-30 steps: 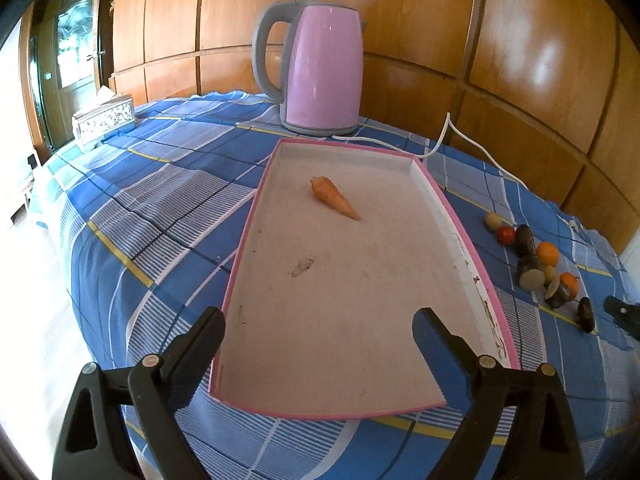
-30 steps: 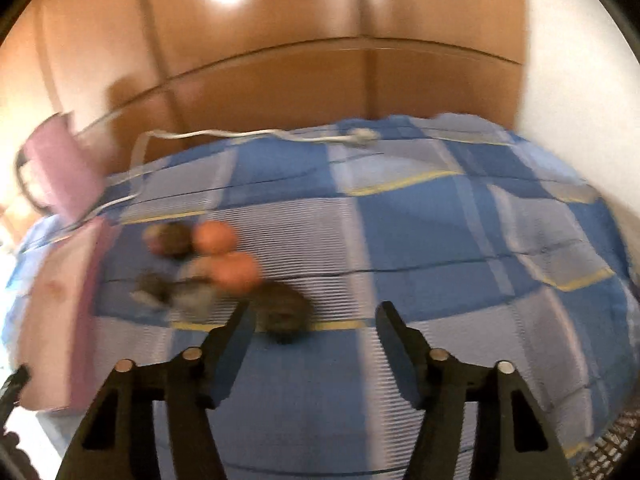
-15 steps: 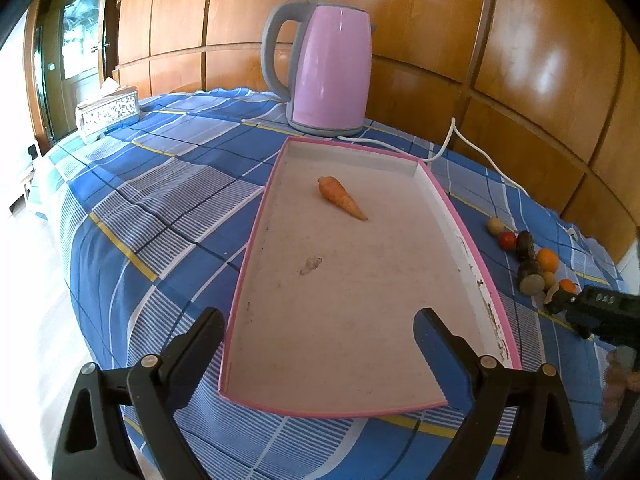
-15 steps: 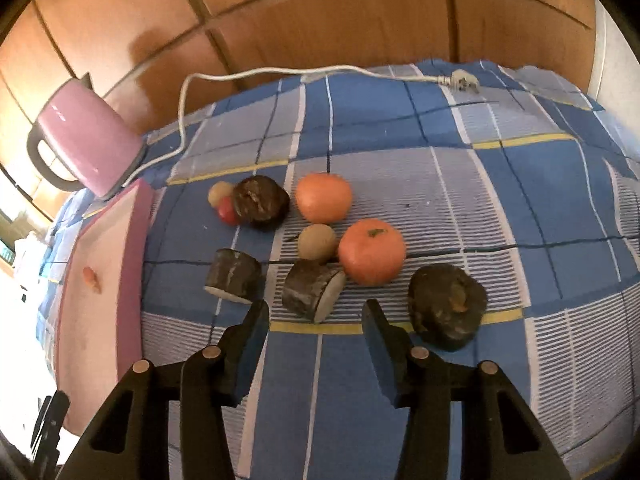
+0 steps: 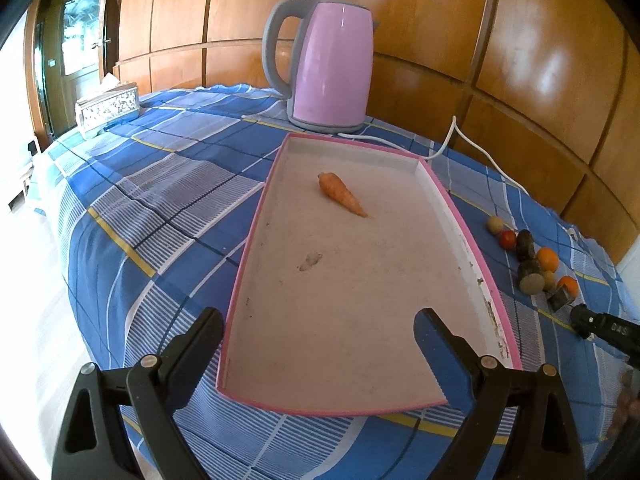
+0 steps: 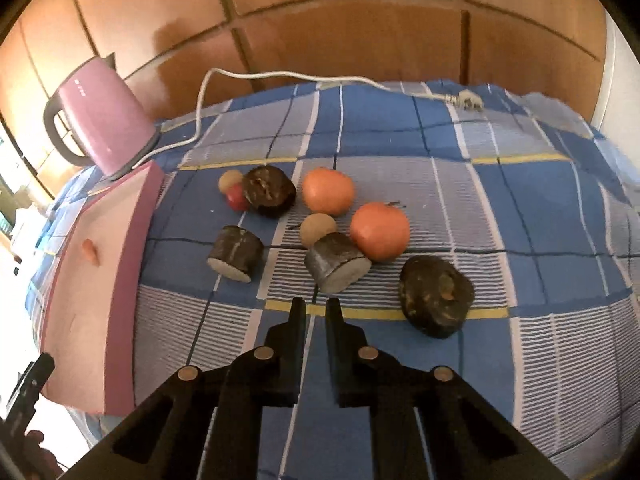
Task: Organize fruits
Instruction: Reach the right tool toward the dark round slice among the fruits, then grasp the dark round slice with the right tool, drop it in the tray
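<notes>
Lying in a bunch on the blue checked tabletop (image 6: 520,208), beside the pink tray (image 6: 132,240): two oranges (image 6: 328,191), four dark lumps (image 6: 436,297), two small pale balls (image 6: 318,229), one small red ball (image 6: 237,197). One carrot (image 5: 342,194) alone in the tray. Pink kettle (image 5: 330,68) behind. Right gripper (image 6: 315,310) low, just short of the bunch, jaws nearly pressed together, pinching nothing. Left gripper (image 5: 316,332) over the tray's near end, jaws spread wide.
</notes>
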Demonstrator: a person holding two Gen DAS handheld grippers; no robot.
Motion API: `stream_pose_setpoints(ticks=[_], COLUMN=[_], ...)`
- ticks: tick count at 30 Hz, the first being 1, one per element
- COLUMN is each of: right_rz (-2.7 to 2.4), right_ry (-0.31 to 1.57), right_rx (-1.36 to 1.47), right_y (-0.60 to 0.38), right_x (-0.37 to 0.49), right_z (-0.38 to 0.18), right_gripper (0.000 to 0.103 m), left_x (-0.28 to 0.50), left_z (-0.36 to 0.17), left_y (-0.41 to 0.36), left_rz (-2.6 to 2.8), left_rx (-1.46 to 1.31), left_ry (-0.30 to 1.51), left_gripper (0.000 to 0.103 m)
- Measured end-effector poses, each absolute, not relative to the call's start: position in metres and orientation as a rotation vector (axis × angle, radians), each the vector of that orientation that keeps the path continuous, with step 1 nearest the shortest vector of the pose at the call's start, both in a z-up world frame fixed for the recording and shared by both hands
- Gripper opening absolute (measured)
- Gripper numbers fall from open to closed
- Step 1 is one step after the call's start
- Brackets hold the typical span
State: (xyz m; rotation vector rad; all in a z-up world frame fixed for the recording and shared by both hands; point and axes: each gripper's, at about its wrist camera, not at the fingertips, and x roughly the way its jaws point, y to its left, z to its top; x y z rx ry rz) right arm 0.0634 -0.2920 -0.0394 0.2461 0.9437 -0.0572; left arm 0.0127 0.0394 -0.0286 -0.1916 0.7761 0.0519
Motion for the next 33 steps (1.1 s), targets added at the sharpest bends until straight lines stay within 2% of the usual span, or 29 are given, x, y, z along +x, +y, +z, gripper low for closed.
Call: stream_pose_setpoints(ticks=[6, 7, 8, 10, 12, 14, 16, 22, 24, 25, 26, 29, 33], right_rz=[-0.038, -0.043, -0.050, -0.071, -0.076, -0.086, -0.112, -0.152, -0.178, -0.192, -0.177, -0.154, -0.121], right_ry=[0.931, 0.934, 0.939, 0.953, 0.950, 0.947, 0.954, 0.972, 0.974, 0.982, 0.999, 0.976, 0.947], right_rx=[0.231, 0.249, 0.262, 0.297, 0.316, 0.331, 0.342, 0.324, 0.300, 0.285, 0.282, 0.270, 0.264], right_y=[-0.294, -0.297, -0.298, -0.301, -0.303, -0.303, -0.304, -0.296, -0.293, -0.293, -0.293, -0.293, -0.294], right_x=[0.054, 0.054, 0.055, 0.058, 0.061, 0.065, 0.074, 0.100, 0.102, 0.103, 0.103, 0.094, 0.081], right_z=[-0.034, -0.035, -0.037, -0.041, -0.042, -0.041, -0.041, -0.049, -0.051, -0.054, -0.058, -0.057, -0.048], right_gripper=[0.009, 0.012, 0.027, 0.045, 0.046, 0.057, 0.061, 0.061, 0.049, 0.036, 0.031, 0.027, 0.026], left_x=[0.011, 0.011, 0.011, 0.011, 0.011, 0.011, 0.011, 0.013, 0.014, 0.014, 0.014, 0.013, 0.013], left_z=[-0.028, -0.027, -0.027, -0.026, -0.027, -0.026, -0.026, -0.029, -0.029, -0.029, -0.029, -0.028, -0.025], left_y=[0.038, 0.039, 0.039, 0.038, 0.038, 0.039, 0.039, 0.042, 0.043, 0.043, 0.044, 0.044, 0.045], left_rz=[0.049, 0.047, 0.045, 0.042, 0.042, 0.041, 0.041, 0.041, 0.042, 0.042, 0.042, 0.041, 0.048], left_rx=[-0.189, -0.190, -0.190, -0.190, -0.190, -0.192, -0.194, -0.208, -0.212, -0.214, -0.218, -0.221, -0.225], left_ry=[0.772, 0.770, 0.768, 0.767, 0.769, 0.768, 0.767, 0.780, 0.781, 0.783, 0.782, 0.778, 0.764], left_gripper=[0.097, 0.097, 0.097, 0.097, 0.098, 0.098, 0.098, 0.098, 0.098, 0.098, 0.098, 0.098, 0.098])
